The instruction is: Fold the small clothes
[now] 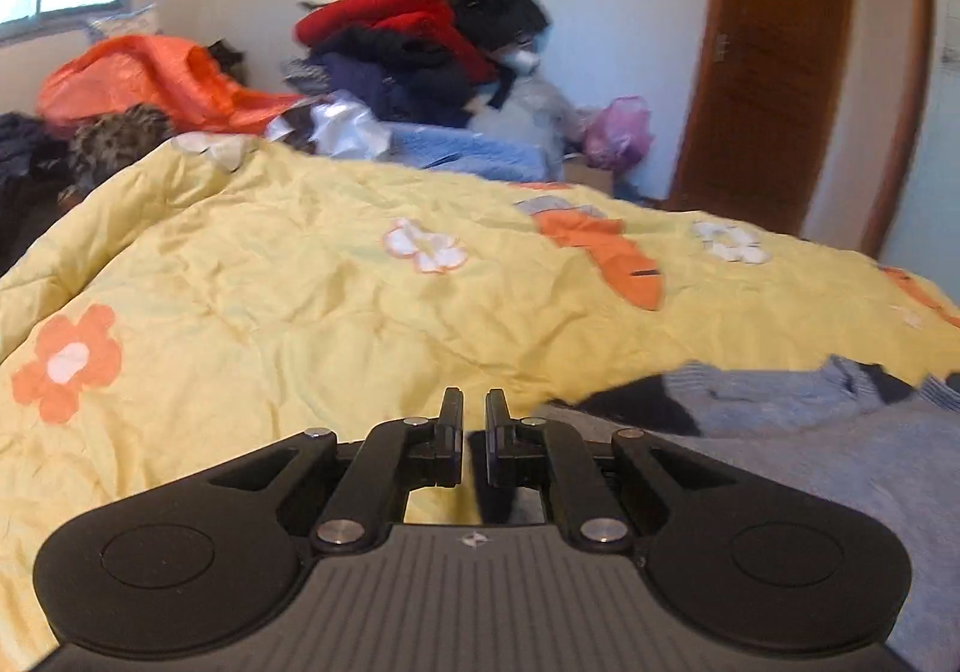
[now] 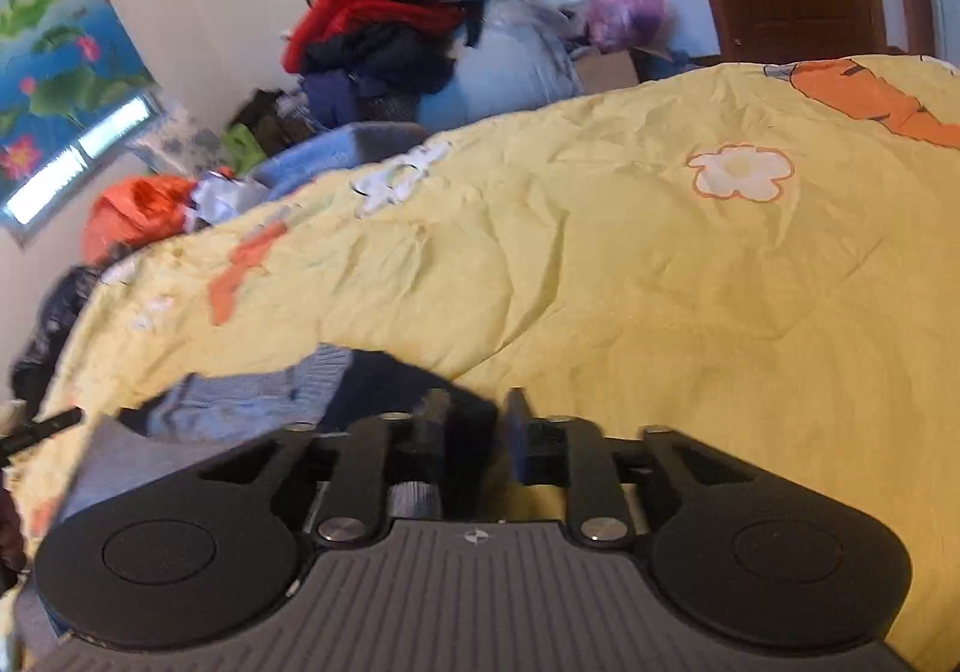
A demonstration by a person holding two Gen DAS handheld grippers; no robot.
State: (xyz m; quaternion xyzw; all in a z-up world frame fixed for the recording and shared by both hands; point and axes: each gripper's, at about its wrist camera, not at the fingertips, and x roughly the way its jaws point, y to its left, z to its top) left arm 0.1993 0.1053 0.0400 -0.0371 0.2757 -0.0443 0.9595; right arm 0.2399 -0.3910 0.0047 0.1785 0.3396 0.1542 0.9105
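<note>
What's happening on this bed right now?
A person with a gripper in each hand is working on a grey-blue knit sweater lying on a yellow flowered quilt. The left gripper is shut with nothing between its fingers. The right gripper is open over the sweater's dark edge, not pinching it. Unsorted clothes are piled behind.

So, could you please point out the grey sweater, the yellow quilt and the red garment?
grey sweater (image 1: 840,462): left wrist view, on its body.
yellow quilt (image 2: 660,312): right wrist view, bare middle.
red garment (image 1: 384,9): left wrist view, upper fold.
</note>
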